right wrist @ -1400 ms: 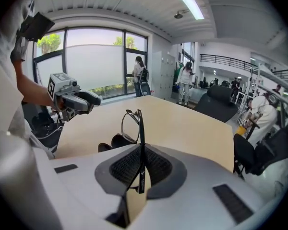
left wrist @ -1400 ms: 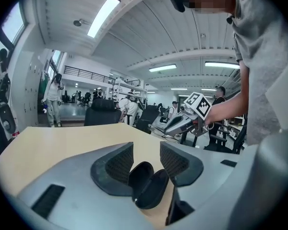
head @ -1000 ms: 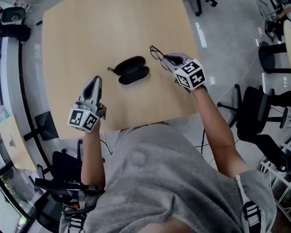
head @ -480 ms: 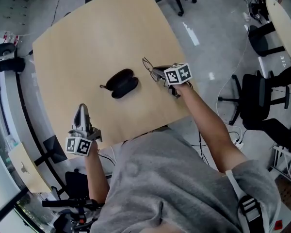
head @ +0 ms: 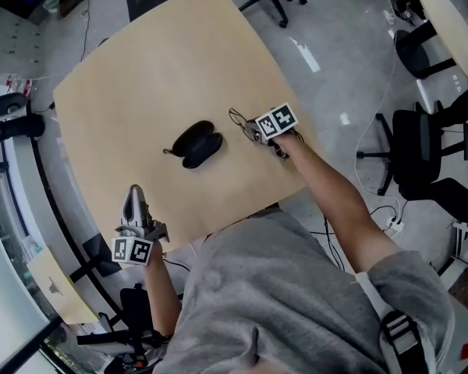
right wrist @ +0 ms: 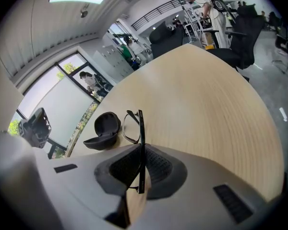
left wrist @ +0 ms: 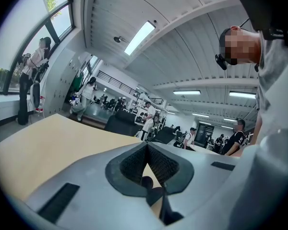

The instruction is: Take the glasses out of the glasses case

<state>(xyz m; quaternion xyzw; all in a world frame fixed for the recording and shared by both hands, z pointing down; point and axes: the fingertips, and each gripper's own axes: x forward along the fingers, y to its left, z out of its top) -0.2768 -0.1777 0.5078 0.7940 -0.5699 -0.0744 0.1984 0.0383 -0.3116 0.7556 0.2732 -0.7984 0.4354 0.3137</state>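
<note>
**Table (head: pixel 179 61): glasses (right wrist: pixel 140 123) out of glasses case (head: pixel 193 144)**

Pale wood top, open office. The glasses case lies open mid-table. Right gripper (head: pixel 252 128) clamps one arm of the glasses, just right of the case. Left gripper (head: pixel 132 197): jaws together, empty, at the near edge.

Open office; swivel chairs (head: pixel 421 158), wooden tables (head: pixel 156 76)

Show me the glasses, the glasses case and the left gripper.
glasses (right wrist: pixel 141 128): right gripper view, on the black temple arm.
glasses case (head: pixel 191 137): head view, on its dark shell.
left gripper (head: pixel 134 193): head view, at the tips of its jaws.
</note>
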